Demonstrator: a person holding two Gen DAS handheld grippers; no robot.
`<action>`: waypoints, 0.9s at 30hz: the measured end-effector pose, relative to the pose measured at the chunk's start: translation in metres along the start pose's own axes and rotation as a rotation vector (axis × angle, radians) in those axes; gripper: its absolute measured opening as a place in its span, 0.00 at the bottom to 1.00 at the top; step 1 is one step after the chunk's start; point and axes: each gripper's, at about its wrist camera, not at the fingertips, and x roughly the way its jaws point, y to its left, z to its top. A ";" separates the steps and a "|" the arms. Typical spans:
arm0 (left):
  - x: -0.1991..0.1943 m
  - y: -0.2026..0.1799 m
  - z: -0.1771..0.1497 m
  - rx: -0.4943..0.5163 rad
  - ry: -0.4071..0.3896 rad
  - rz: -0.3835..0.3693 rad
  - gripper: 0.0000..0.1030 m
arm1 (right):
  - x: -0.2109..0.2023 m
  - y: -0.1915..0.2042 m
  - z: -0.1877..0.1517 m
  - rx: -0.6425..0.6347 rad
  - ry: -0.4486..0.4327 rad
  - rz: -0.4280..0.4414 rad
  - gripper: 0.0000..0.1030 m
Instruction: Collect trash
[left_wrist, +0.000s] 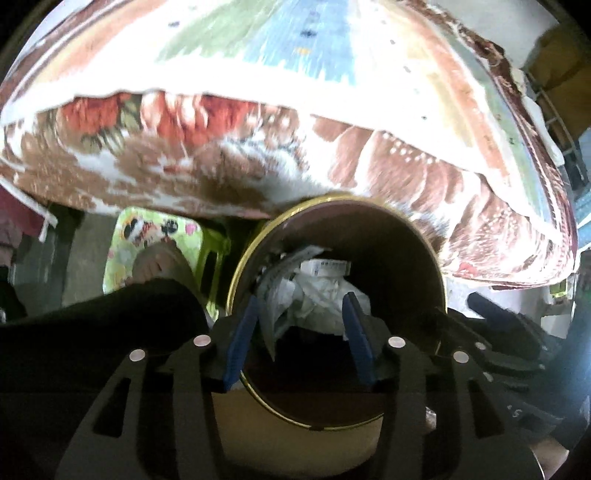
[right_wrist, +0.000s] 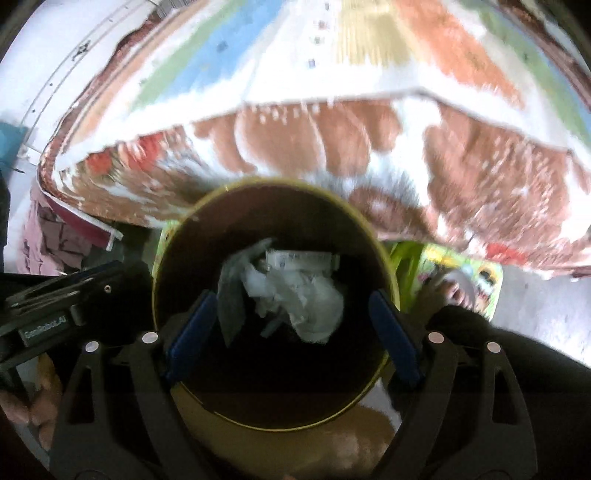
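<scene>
I hold both tools over the round bin (left_wrist: 436, 258), which stands on the floor against the hanging edge of a bed covered by a patterned blanket (left_wrist: 258, 122). My left gripper (left_wrist: 301, 341) points straight into the bin's mouth, its jaws spread to a middling gap with nothing between them. My right gripper (right_wrist: 293, 338) hangs over the same opening, jaws wide and likewise empty. In the left view the right tool shows at the far edge, just beside the bin's gold rim.

The trash sits at the bottom of the bin: a wad of crumpled white paper (right_wrist: 303, 295), with a folded printed slip (right_wrist: 301, 260) lying on its far side and a greyish, film-like strip (right_wrist: 231, 295) on the left of the wad. From this, the collecting looks well along, since paper already lies inside and neither tool carries anything.

I judge this stuff to be very light and soft. It would crush under the jaws rather than resist, so a gentle close is enough, and the best bite is on the thick middle of the wad, not on a loose corner that could tear or slip free. The strip looks slick and thin; I would pinch it where it bunches.

A bare foot (left_wrist: 159, 266) rests on a bright cartoon-printed stool (left_wrist: 122, 236) near the bin.
</scene>
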 end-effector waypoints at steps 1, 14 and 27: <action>-0.004 -0.002 0.001 0.011 -0.011 0.004 0.49 | -0.005 0.001 0.001 -0.005 -0.016 -0.003 0.79; -0.110 -0.024 0.021 0.182 -0.375 0.009 0.61 | -0.102 -0.008 0.026 0.003 -0.300 0.035 0.81; -0.225 -0.071 0.004 0.383 -0.727 -0.140 0.84 | -0.210 -0.002 0.038 -0.097 -0.588 -0.011 0.91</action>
